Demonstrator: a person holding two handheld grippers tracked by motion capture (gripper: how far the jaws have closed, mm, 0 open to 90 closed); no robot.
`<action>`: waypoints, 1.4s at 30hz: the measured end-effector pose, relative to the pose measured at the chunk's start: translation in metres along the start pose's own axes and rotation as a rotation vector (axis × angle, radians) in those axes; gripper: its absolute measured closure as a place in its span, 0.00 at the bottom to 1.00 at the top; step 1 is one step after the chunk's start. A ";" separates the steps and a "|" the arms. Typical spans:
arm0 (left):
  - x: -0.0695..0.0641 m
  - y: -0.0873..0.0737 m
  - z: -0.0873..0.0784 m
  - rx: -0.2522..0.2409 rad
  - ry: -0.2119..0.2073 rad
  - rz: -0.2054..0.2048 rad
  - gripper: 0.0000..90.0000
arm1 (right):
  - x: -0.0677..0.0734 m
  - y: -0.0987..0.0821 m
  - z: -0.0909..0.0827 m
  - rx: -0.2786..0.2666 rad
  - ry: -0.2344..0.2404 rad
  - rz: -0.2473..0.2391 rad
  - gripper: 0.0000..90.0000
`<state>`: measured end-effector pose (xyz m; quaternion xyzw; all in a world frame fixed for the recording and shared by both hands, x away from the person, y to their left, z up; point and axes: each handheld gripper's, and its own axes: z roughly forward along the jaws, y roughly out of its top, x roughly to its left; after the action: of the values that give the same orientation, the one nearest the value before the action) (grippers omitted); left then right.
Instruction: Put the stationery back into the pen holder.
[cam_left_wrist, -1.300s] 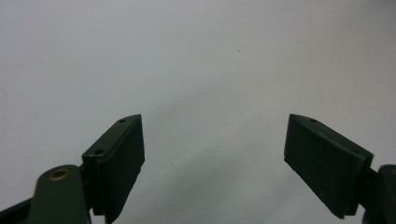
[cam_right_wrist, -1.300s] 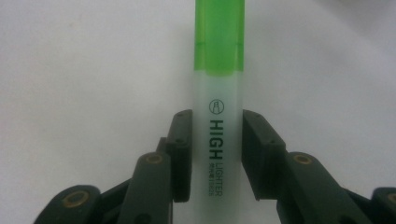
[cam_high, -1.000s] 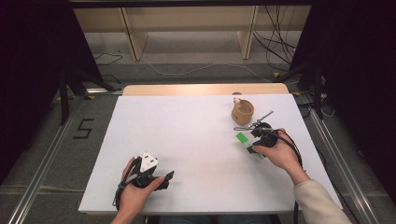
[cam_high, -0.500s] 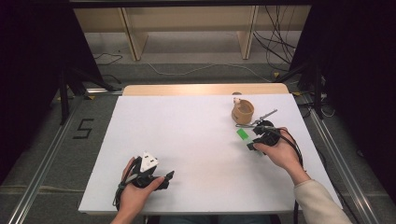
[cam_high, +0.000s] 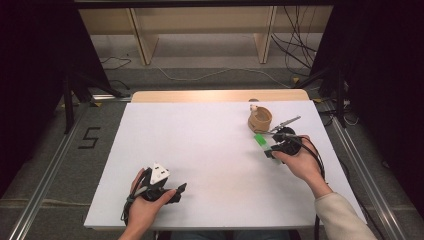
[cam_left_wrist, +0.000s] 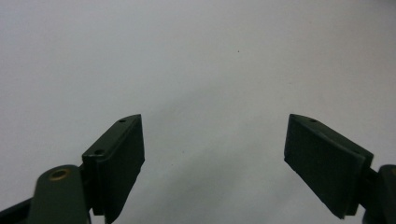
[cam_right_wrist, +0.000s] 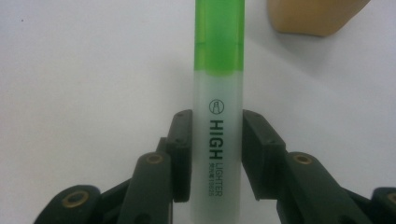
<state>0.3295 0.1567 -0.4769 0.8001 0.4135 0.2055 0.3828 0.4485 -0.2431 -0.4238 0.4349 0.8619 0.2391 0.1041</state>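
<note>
I am clamping the highlighter (cam_right_wrist: 218, 116) in my right gripper (cam_right_wrist: 217, 154): both pads are pressing on the pale barrel, one from each side, at the printed end. The long axis of the highlighter is running straight out along the line of the jaws, green cap (cam_right_wrist: 218, 37) leading, away from my hand.

Landmark: the tan cup (cam_high: 260, 119) on the desk (cam_high: 210, 150). In the high view the highlighter (cam_high: 261, 141) is sitting just short of the tan cup on my side, cap end pointing toward it, near but not touching. In the right gripper view the tan cup (cam_right_wrist: 313, 16) is lying just beyond the cap and off to its right. I judge that any push along the axis is running the cap into the cup wall, so clearance there is the controlling relation. A thin metal tool (cam_high: 282, 122) is lying just beside the cup, on its right.

My left gripper (cam_left_wrist: 212, 158) is standing wide open over bare desk, well apart from the tan cup, so the right hand is the nearer one.
</note>
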 end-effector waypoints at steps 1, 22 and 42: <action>0.000 0.000 0.000 0.000 0.000 0.000 0.23 | 0.000 0.000 0.000 -0.006 -0.001 -0.001 0.74; 0.000 0.000 0.000 -0.004 0.004 -0.003 0.23 | -0.003 0.001 -0.007 -0.088 -0.027 0.021 0.74; 0.000 0.000 0.000 -0.010 0.005 -0.009 0.23 | -0.008 0.000 -0.016 -0.206 -0.051 0.055 0.74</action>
<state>0.3293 0.1567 -0.4771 0.7959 0.4171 0.2078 0.3865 0.4475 -0.2541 -0.4103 0.4514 0.8176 0.3178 0.1637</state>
